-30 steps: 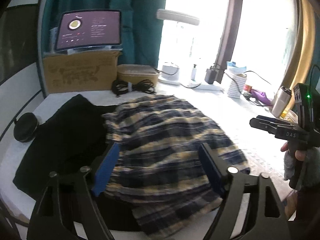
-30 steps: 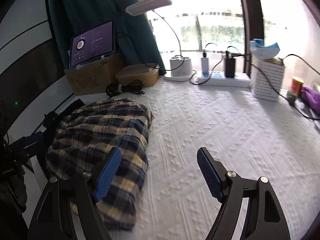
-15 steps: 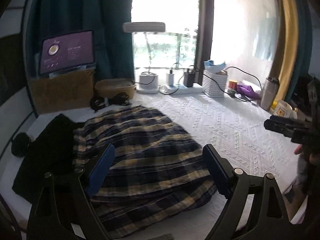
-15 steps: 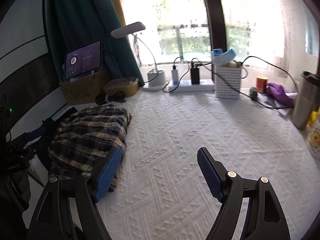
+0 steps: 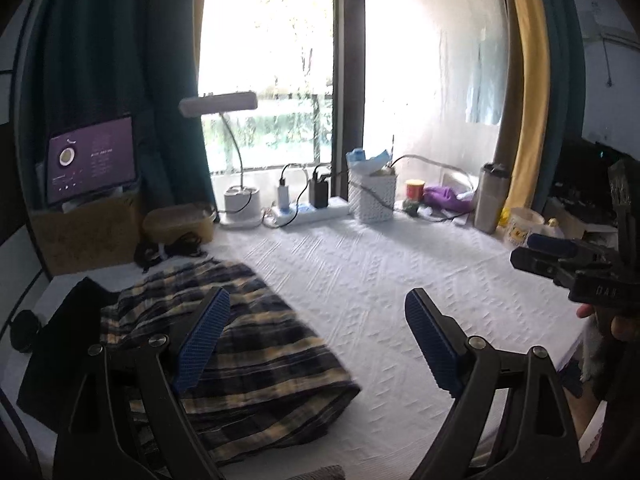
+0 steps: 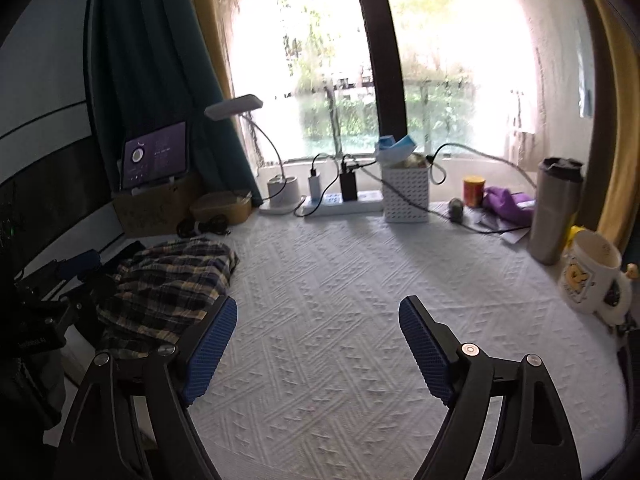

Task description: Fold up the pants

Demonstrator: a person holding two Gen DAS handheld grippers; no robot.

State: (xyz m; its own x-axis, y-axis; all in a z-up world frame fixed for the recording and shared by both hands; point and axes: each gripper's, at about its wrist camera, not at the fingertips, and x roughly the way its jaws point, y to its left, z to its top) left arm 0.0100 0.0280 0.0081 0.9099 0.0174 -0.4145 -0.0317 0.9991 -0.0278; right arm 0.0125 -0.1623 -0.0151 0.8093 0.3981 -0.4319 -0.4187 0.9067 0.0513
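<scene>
The plaid pants lie folded in a thick bundle on the left side of the white-covered table, well clear of the window end. In the left wrist view their long axis runs from the far left, near the coiled black cable, toward the near right, where a rounded folded edge ends close to the table's near rim. A black garment lies just left of them, touching or partly under their left edge.

The left tongs stand wide apart with nothing between the blue pads; the left pad shows in front of the pants without pressing on them, the right pad over bare cloth cover. They point slightly downward across the table toward the window.

The right tongs are opening, with only the white cover between the pads. They hover over the bare middle of the table, tilted gently down, the pants to their left and apart from them. In the left wrist view the right tongs appear at the right edge, held level in a person's hand, pointing left.

Along the far edge stand a desk lamp, a power strip, a white perforated basket, a steel tumbler and, nearer on the right, a white mug. A tablet rests on a cardboard box at far left.
</scene>
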